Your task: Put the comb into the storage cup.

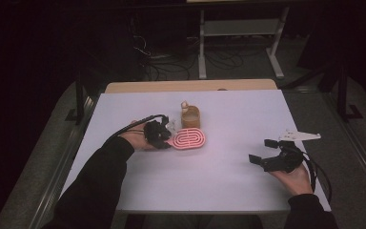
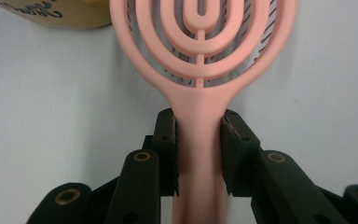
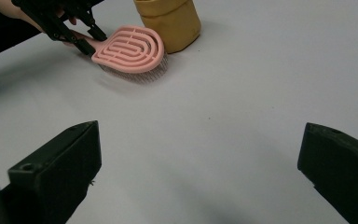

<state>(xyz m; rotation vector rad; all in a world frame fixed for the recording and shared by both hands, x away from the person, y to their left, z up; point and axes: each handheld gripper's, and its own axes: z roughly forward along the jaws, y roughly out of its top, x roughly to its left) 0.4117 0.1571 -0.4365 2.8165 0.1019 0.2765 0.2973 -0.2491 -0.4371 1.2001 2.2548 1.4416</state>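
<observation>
- The white desk [image 1: 228, 176] carries everything.
- The right gripper [image 1: 262, 151] hovers low near the right edge, jaws spread wide and empty.
- The left gripper [image 2: 199, 140] is clamped on the handle of a pink vented hairbrush [image 1: 189, 139] — bristles down, mid-desk.
- A yellow-brown fabric pouch [image 1: 190, 116] stands just behind the brush head.

You will find no legible text: the only lettering is a fragment of dark script on the yellow container [image 2: 51, 14] at the top edge of the left gripper view, cropped and too blurred to read.
</observation>
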